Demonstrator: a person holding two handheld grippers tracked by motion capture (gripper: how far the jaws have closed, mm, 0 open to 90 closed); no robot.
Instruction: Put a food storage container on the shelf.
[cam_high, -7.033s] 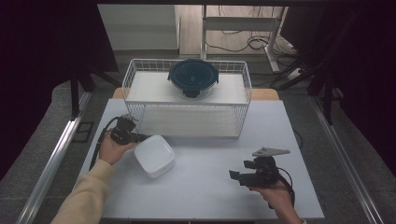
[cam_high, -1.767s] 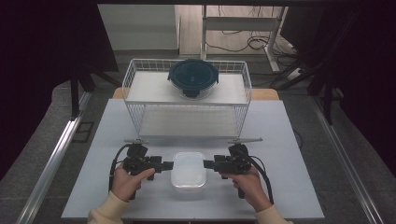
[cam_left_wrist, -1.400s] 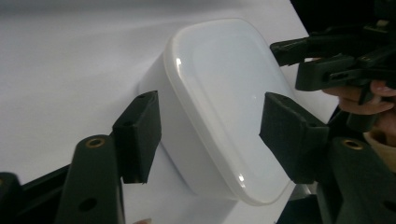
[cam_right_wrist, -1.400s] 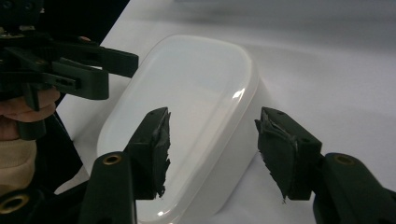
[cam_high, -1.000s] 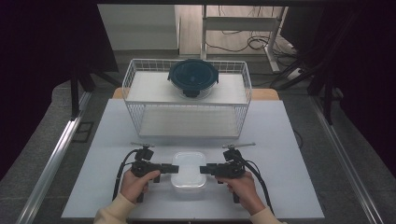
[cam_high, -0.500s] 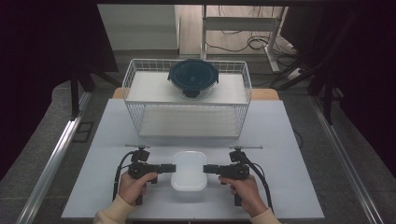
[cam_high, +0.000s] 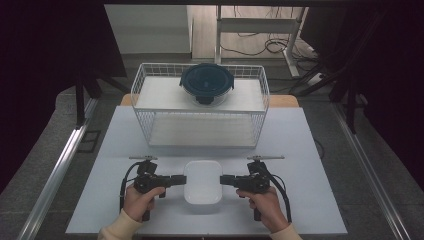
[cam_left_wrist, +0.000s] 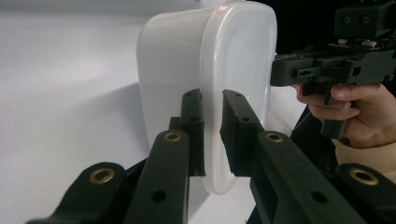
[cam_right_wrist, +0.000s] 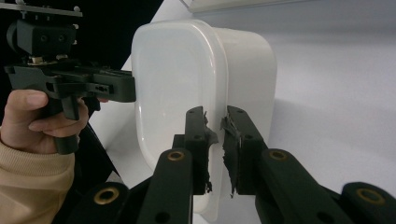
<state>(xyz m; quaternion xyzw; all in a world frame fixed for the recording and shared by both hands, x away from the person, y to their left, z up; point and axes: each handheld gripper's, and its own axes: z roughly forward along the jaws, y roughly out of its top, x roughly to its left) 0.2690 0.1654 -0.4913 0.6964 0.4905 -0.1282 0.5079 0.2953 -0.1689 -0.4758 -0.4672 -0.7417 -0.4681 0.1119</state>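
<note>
Left gripper (cam_high: 176, 180) clamped on the left rim of the white lidded container (cam_high: 203, 181), jaws just closed in onto that edge, lid lip pinched between the pads in the left gripper view (cam_left_wrist: 212, 135). Right gripper (cam_high: 229, 181) gripping the opposite rim the same way, jaws also just drawn together, torn black padding on the pads (cam_right_wrist: 231, 144) pressed against the rim (cam_right_wrist: 216, 140). Each held level and pointing inward, one hand (cam_high: 142, 200) on the left, the other hand (cam_high: 265, 204) on the right, cream sleeves at the bottom edge, black cables looping from both.

Beyond the grippers, bare white table (cam_high: 310, 150) all round the container; nothing lying between jaws and box. Farther back, well apart from the container, a white wire basket (cam_high: 200, 112) standing across the table, with a round dark-lidded bowl (cam_high: 206, 82) on its upper shelf. Behind that, a grey floor, a metal frame leg and loose cables; dark curtains on both sides; a metal rail along the left.

Container: rounded-rectangle shape, plain white, smooth and slightly glossy, translucent lid with a protruding lip, lying near the front middle of the table, between the two grippers.

Contents of the container hidden by its opaque walls. Whether its base rests on the table or hangs just off it: cannot tell. Lower parts of both forearms cut off by the frame
</note>
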